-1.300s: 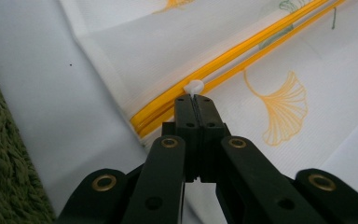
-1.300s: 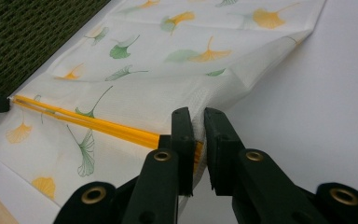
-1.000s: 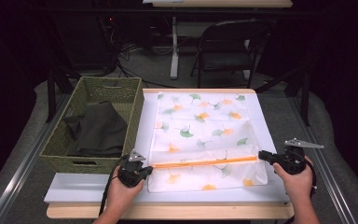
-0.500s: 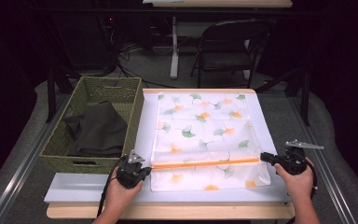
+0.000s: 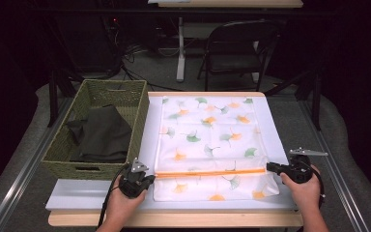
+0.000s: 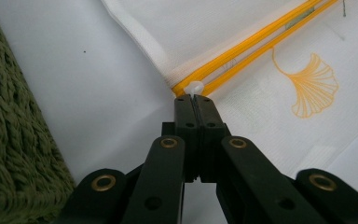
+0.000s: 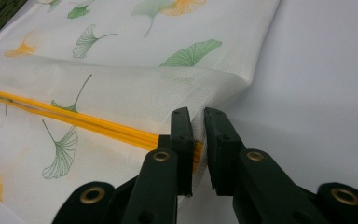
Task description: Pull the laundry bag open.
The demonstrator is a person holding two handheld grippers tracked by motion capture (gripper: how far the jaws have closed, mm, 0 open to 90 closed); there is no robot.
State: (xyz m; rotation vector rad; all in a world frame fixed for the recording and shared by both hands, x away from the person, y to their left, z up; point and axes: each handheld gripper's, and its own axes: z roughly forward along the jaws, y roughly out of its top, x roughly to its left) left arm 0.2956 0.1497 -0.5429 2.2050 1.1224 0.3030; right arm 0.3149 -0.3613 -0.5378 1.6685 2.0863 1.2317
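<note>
High view: the left gripper [image 5: 150, 178] and right gripper [image 5: 270, 167] each pinch one end of the orange-edged fold of one ginkgo-print cloth [image 5: 207, 130], spread mid-frame on a white table [image 5: 96, 193]. One woven basket [image 5: 118, 99] sits at left; one chair [image 5: 236, 48] stands behind.

Left gripper view: jaws closed on a white tab [image 6: 195, 87] at the orange hem [image 6: 251, 46].

Right gripper view: jaws narrowly parted, clamping the cloth edge.

Dark garment [image 5: 101, 135] in woven basket [image 5: 140, 121]: type indeterminate, lower part hidden behind near wall. Forearms cut off at bottom edge. Background under far table too dark to read.
</note>
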